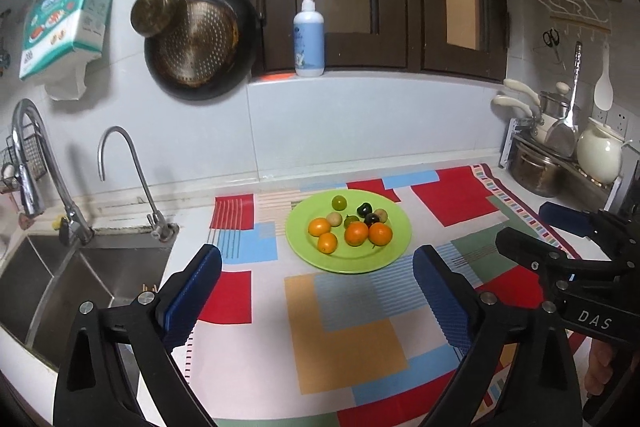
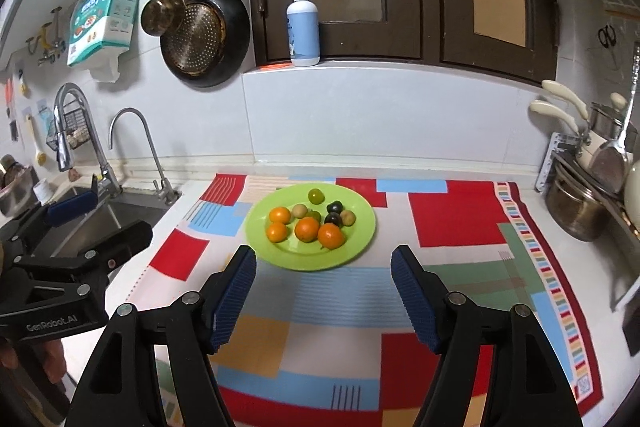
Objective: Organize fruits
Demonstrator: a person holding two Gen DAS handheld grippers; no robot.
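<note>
Plate: a green plate is being seen on the colorful cloth, which is lying on the table.
Fruits: four orange fruits are being kept at the near side of the plate, close together. Small green fruits, dark fruits and pale fruits are being kept behind them.
Left claw: the left claw is being held spread wide over the cloth, near the plate. Nothing is being pinched.
Right claw: the right claw is being held spread too, just in front of the plate. Nothing is being pinched.
Sink: a metal sink is being seen to the left of the cloth, with two taps behind it.
Window sill: a soap bottle is being kept upright there.
Wall: a dark pan is being hung up.
</note>
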